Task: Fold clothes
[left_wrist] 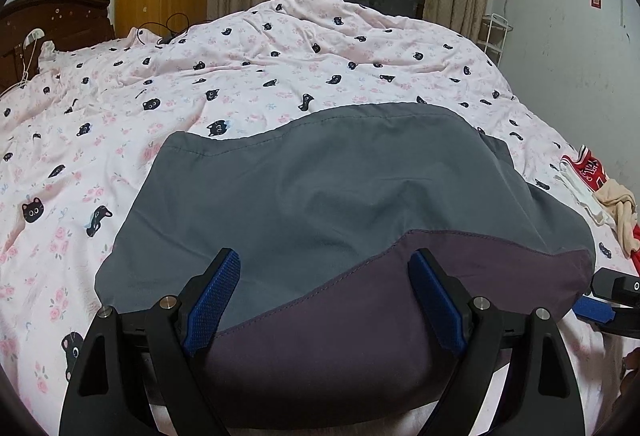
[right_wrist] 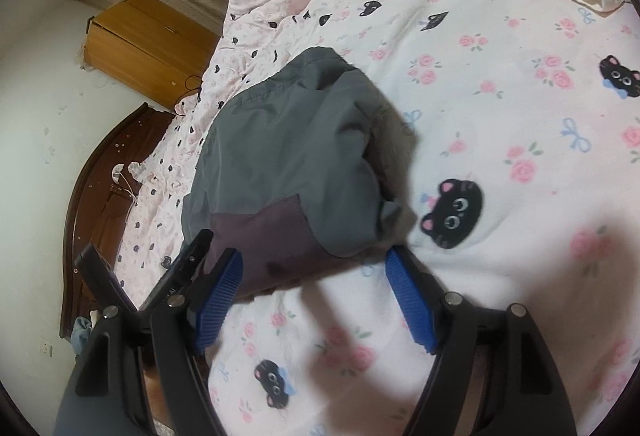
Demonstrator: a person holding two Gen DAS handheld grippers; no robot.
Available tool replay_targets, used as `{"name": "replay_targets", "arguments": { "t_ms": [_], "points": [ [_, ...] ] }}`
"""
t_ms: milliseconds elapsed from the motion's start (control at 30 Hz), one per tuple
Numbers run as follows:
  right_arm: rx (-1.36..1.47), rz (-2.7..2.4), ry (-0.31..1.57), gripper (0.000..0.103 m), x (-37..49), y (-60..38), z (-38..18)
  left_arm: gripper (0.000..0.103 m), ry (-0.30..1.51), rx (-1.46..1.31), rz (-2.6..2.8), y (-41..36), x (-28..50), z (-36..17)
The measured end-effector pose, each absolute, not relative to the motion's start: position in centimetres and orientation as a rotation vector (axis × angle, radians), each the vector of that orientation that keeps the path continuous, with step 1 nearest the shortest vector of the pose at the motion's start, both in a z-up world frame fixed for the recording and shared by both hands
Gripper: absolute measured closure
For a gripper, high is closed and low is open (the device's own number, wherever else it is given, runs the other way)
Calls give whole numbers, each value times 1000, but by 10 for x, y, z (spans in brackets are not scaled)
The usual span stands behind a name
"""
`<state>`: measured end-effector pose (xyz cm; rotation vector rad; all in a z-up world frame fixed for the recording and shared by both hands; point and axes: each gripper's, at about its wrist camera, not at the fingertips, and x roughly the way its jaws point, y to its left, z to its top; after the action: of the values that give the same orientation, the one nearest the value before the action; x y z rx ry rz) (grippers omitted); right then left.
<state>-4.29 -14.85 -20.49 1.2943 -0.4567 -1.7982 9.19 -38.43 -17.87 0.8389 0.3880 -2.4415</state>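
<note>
Pink cat-print bed carries the grey garment, spread flat for folding — left claw released above its purple panel. Right view: right claw released, beside the garment's bunched corner — nothing gripped.

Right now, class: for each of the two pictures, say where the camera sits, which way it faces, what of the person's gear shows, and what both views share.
Left wrist: sits on the left claw, facing down across the bed toward curtains and wardrobe; its open blue pads straddle the grey garment.
Right wrist: sits on the right claw, rolled sideways, facing the garment's near corner; pads open, not pressing cloth.
Shared: garment, cat-print sheet, red clothes, and each view catches the other claw.
</note>
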Motion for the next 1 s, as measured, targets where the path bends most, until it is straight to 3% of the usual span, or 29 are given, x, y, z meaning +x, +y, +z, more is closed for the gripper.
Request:
{"name": "replay_targets", "arguments": {
  "t_ms": [200,333,767,1000],
  "points": [
    [1293,-1800,-422,27,-40,-163,-206,17,393,839,-2441,-385,93,-179],
    [1292,-1803,-413,20,-39,-168,-207,15,399,841,-2438,-386,92,-180],
    [1256,-1853,-362,19,-46,-184,-210,13,410,842,-2434,-387,93,-181],
    [1208,-1853,-340,11,-44,-195,-209,11,427,837,-2437,-389,93,-182]
  ]
}}
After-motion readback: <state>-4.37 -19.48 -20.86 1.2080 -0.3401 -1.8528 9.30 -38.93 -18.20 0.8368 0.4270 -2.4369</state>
